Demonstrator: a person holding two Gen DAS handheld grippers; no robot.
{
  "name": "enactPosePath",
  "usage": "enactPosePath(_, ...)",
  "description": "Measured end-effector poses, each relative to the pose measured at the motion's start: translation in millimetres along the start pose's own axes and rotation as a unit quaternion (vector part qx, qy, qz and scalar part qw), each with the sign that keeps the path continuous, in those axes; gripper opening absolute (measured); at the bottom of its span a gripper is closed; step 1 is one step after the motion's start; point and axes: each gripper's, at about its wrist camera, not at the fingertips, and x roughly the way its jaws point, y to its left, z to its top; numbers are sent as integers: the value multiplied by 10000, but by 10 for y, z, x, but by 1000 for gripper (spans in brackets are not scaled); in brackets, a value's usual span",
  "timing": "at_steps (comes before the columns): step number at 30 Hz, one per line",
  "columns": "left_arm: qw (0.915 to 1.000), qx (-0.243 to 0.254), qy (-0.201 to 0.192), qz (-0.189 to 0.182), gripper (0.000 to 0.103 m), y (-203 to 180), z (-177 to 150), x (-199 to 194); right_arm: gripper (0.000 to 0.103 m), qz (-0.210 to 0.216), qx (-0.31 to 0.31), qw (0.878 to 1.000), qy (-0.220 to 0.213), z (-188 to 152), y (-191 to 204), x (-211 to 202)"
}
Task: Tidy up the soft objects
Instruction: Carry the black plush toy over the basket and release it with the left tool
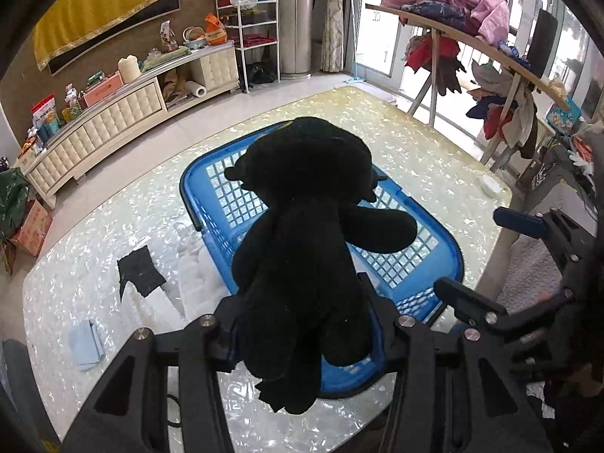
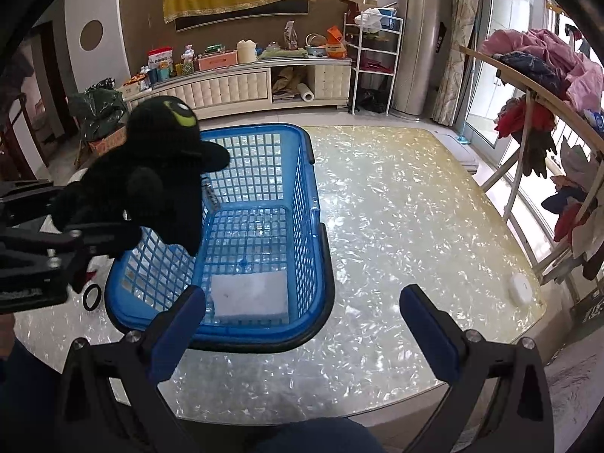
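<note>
My left gripper (image 1: 305, 324) is shut on a black plush toy (image 1: 305, 234) and holds it above the near left rim of the blue plastic basket (image 1: 434, 264). In the right wrist view the toy (image 2: 151, 185) hangs over the basket's left wall (image 2: 151, 275), with a green eye at its top. A white folded cloth (image 2: 249, 294) lies inside the basket (image 2: 313, 226). My right gripper (image 2: 302, 321) is open and empty, just in front of the basket's near right corner; it also shows in the left wrist view (image 1: 490, 264).
On the shiny table (image 2: 396, 207) lie a black cloth piece (image 1: 139, 271), a light blue folded cloth (image 1: 87, 343), a black ring (image 2: 92, 297) and a white round object (image 2: 519, 290). A clothes rack (image 1: 472, 37) stands to the right.
</note>
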Motion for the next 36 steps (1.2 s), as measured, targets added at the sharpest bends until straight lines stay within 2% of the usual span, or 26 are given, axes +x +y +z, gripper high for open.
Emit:
enactPosePath(11,9997,51,237,55,48,-26,116,412,103,-45,111,9998,147,-33,-42,156)
enactPosePath(15,9993,134,331,93,44,-48,148,579,103,-46,181,9996,191,-9,-105,208)
enactPosePath(22,9978,209,630,90,44,-78,150,852,103,-4,241,9994,232,13,-131,259)
enactPosePath(31,9970,327,687,145,44,-138,169,909,103,15,286,9992,272,22,-153,277)
enactPosePath(36,9961,414,732,252,47,-191,180,952,103,4,292,9992,262,30,-164,270)
